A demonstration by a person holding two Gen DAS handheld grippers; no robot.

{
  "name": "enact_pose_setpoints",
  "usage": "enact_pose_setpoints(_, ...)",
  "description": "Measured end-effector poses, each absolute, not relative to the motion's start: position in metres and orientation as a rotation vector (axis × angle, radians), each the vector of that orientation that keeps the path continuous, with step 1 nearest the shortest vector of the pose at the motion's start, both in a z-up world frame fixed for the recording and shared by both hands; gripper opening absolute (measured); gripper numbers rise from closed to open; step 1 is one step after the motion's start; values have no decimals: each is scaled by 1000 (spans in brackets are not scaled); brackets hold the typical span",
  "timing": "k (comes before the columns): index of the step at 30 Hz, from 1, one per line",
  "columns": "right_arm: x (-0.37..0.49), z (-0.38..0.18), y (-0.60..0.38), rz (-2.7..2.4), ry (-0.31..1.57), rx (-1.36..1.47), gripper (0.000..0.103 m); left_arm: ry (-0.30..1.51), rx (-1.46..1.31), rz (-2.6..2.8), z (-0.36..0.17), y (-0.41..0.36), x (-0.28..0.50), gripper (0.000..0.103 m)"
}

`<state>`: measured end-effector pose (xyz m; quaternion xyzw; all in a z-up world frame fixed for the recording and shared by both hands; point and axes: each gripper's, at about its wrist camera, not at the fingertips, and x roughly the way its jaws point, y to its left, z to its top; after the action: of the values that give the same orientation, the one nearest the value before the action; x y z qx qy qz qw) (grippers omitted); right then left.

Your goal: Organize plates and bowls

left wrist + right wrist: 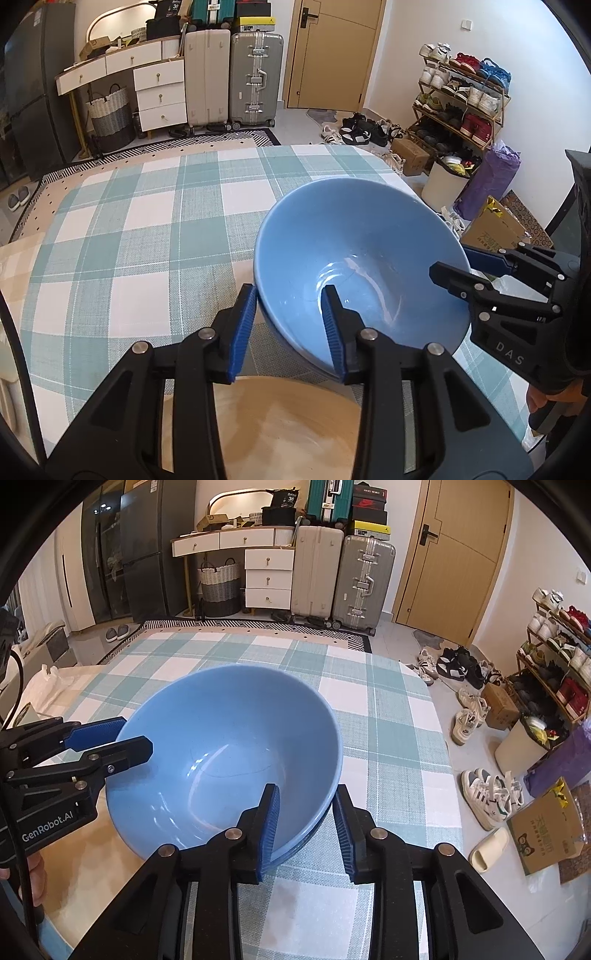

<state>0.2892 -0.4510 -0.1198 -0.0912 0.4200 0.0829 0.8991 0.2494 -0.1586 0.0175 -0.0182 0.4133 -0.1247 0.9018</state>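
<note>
In the lower middle of my left view, my left gripper (290, 325) straddles the near rim of the glossy blue ceramic bowl (354, 254), one of its fingers outside and one inside, seemingly grasping it. The bowl sits nested on a second one, over the checked counter (147, 221). My right gripper (306, 823) brackets the opposite rim, gaps showing, released. If my left alone lifts, the bowl could tip or slide.
</note>
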Motion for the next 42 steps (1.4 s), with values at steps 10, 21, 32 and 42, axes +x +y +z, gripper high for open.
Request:
enact_pose_setpoints(10,289,-120,-458,172,868,-165,48,888,-81,-262,7,-151,257,34)
enact_pose_setpoints(21,290,-120,-464,177,873,-126,71,902,-99,-267,4,-149,261,45)
enact_pose_setpoints(32,291,-120,-464,186,876,-112,73,917,-118,-265,-2,-149,262,46)
enact_pose_setpoints(42,291,-124,-460,198,877,-111,73,923,-127,-264,-7,-146,264,46)
